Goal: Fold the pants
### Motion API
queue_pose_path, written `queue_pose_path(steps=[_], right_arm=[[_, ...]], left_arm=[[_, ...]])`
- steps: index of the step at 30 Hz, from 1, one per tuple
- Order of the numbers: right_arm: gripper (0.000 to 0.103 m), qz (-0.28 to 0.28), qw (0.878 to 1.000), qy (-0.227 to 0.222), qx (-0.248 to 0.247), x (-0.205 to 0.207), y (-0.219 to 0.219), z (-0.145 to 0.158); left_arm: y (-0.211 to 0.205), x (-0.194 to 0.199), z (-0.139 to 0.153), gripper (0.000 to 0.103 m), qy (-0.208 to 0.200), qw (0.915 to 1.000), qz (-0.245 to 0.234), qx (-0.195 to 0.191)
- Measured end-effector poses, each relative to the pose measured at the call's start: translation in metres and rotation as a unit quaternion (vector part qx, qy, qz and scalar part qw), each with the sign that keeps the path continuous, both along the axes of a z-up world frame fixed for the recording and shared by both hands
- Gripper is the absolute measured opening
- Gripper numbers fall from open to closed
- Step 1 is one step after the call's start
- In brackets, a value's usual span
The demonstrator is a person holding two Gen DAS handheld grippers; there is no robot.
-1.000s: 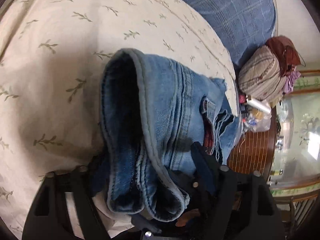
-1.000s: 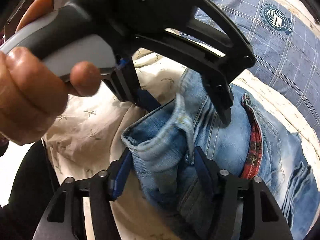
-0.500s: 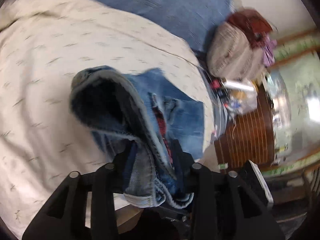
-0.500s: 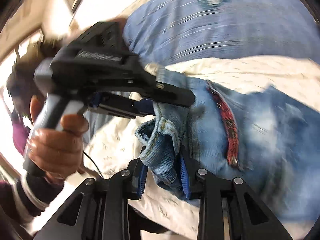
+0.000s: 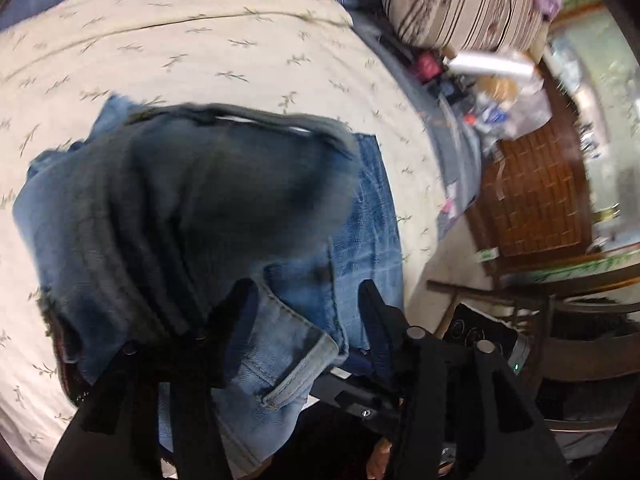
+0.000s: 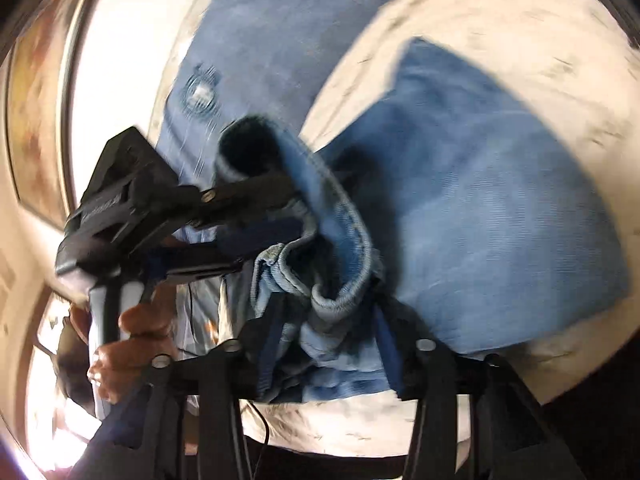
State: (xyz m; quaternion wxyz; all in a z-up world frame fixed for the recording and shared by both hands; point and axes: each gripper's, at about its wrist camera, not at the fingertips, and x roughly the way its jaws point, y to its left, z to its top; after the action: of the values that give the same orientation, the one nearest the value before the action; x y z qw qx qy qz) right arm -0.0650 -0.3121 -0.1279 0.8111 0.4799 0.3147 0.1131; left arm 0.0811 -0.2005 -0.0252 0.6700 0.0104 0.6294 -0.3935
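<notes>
Blue jeans [image 5: 200,208] lie doubled over on the cream leaf-print bedspread [image 5: 200,40], a dark shaded fold on top. My left gripper [image 5: 304,292] straddles a light denim hem [image 5: 292,344]. Its jaws are opening and a gap shows at the right pad. In the right wrist view the jeans [image 6: 480,200] spread to the right. My right gripper [image 6: 328,320] has a bunched hem [image 6: 336,300] filling the space between its pads while the jaws are opening. The left gripper [image 6: 276,208] reaches in from the left, held by a person's hand [image 6: 136,332].
A blue plaid cover [image 6: 280,40] lies beyond the bedspread. A striped bundle [image 5: 460,0], bottles and packets [image 5: 500,96] and a wooden cabinet [image 5: 536,192] stand off the bed's right edge, with a dark chair [image 5: 580,320] lower right.
Both grippers carried the denim edge across the bed and rolled, folding the jeans over themselves. The jaws first narrowed on the cloth and now stand wider.
</notes>
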Motion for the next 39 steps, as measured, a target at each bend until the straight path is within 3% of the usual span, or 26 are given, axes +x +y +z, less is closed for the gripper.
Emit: queue_pose_path(steps=[4,8,16,25,31,36,39], right_arm=[[0.046,0.002,1.0,-0.011,0.009,-0.008,-0.001,0.0],[0.049,0.007,1.0,-0.01,0.003,-0.002,-0.006,-0.003],[0.054,0.009,1.0,0.002,-0.021,0.01,-0.002,0.009],[0.059,0.004,0.999,0.015,-0.05,0.004,0.0,0.015],[0.063,0.004,0.997,0.014,-0.074,0.002,0.002,0.027],[0.064,0.003,0.996,0.015,-0.092,0.0,0.003,0.033],[0.065,0.003,0.996,0.017,-0.092,0.0,0.002,0.033]], left_arm=[[-0.02,-0.026,0.013,0.061,-0.079,0.9945,-0.037,0.057],[-0.022,-0.039,0.016,0.061,-0.136,0.9855,-0.052,0.086],[-0.012,-0.044,0.027,0.061,-0.154,0.9848,-0.024,0.077],[0.013,-0.042,0.053,0.061,-0.231,0.9695,0.017,0.081],[0.024,-0.039,0.059,0.061,-0.267,0.9592,0.014,0.091],[0.029,-0.043,0.062,0.061,-0.311,0.9441,0.012,0.109],[0.032,-0.041,0.062,0.061,-0.31,0.9442,0.01,0.11]])
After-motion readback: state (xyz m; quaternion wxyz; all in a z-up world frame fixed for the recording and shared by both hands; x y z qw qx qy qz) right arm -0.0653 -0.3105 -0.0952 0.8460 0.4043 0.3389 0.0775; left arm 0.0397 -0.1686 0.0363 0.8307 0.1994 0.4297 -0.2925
